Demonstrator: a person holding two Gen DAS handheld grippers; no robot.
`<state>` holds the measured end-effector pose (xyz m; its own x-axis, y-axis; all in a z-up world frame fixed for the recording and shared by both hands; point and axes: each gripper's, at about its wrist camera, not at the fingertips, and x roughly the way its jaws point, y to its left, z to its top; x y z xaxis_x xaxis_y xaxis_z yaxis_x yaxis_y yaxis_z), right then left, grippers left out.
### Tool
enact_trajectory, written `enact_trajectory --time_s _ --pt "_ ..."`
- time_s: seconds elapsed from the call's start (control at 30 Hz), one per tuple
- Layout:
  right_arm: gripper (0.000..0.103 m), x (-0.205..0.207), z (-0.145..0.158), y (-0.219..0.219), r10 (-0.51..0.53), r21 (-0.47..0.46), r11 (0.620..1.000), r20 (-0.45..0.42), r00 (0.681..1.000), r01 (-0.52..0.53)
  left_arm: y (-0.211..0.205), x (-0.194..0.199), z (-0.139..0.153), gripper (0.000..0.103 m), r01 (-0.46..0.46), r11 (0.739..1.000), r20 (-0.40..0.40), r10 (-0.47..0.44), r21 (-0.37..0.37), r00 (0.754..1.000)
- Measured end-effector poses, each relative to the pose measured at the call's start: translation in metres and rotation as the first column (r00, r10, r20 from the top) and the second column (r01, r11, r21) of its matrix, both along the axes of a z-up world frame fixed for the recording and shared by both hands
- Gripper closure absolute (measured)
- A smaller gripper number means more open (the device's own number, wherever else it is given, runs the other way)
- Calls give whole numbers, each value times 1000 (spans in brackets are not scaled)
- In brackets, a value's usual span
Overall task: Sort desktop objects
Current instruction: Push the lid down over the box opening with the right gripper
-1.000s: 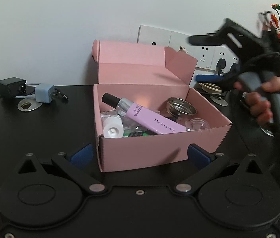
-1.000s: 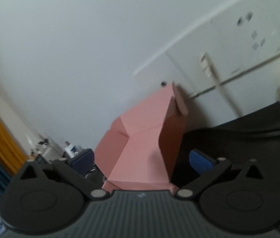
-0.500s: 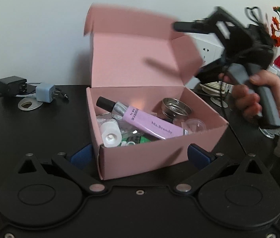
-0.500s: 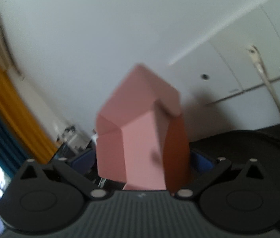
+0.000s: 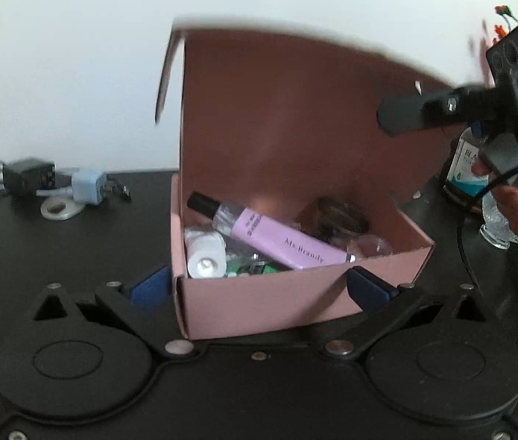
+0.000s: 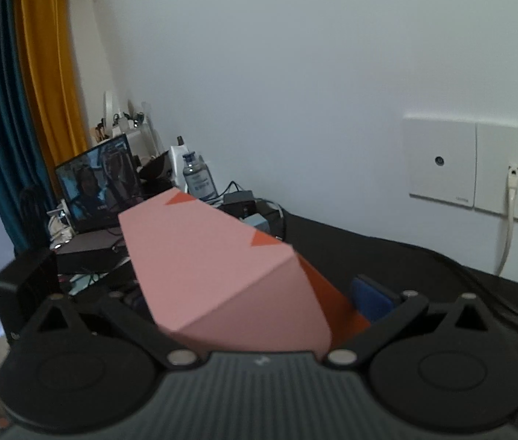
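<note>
Pink box [image 5: 295, 293] on black surface [image 5: 57, 242], lid [image 6: 204, 256] between right gripper [image 6: 259, 304] fingers, apart, left gripper [image 5: 255, 286] fingers apart around box, tube [image 5: 281, 242] inside.

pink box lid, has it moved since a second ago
Yes. The pink box lid has swung up and forward over the pink box, now hiding the wall sockets it lay below earlier, pushed by the right claw.

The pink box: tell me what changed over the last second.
The lid has swung from leaning back against the wall to tipping forward over the pink box, pushed by the right gripper. The left gripper still straddles the box front; the lilac tube stays inside.
</note>
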<state>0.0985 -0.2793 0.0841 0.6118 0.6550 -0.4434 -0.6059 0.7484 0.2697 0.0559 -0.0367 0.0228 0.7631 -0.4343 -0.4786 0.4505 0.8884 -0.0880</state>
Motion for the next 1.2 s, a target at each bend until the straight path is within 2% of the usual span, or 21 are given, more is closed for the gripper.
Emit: enact_trajectory --time_s 0.27,0.43,0.53,0.6,0.67,0.73,0.83,0.93,1.03,1.1,1.2 --pt "1 -22 2 12 -14 -4 1000 44 999 15 3 -10 14 0 29 999 191 -24 -23 981" --pt "1 -40 3 11 -24 9 1000 79 997 23 8 -3 16 0 117 986 192 -93 -118 977" --pt "1 -53 3 9 -26 26 999 106 994 24 5 -5 14 0 134 986 221 -109 -101 969" --pt "1 -65 2 6 -26 47 999 132 991 19 3 -5 15 0 113 990 228 -93 -78 969" --pt "1 -76 2 3 -26 68 998 156 987 16 7 -9 18 0 110 990 242 -86 -87 966" --pt "1 -78 2 2 -39 81 996 155 987 27 14 -19 25 0 146 983 265 -113 -108 958" --pt "1 -82 -1 0 -41 133 991 162 986 19 19 -28 32 0 153 985 306 -121 -83 944" --pt "1 -89 -8 4 -69 163 986 190 979 38 24 -33 36 0 124 990 341 -92 -74 935" --pt "1 -95 -17 6 -103 202 977 202 974 62 23 -23 32 0 92 993 335 -60 -79 940" --pt "1 -97 -22 5 -124 236 969 199 972 75 19 -12 29 0 61 995 302 -33 -84 953" --pt "1 -96 -26 3 -124 276 959 183 975 70 16 -2 24 0 79 991 259 -48 -111 965"
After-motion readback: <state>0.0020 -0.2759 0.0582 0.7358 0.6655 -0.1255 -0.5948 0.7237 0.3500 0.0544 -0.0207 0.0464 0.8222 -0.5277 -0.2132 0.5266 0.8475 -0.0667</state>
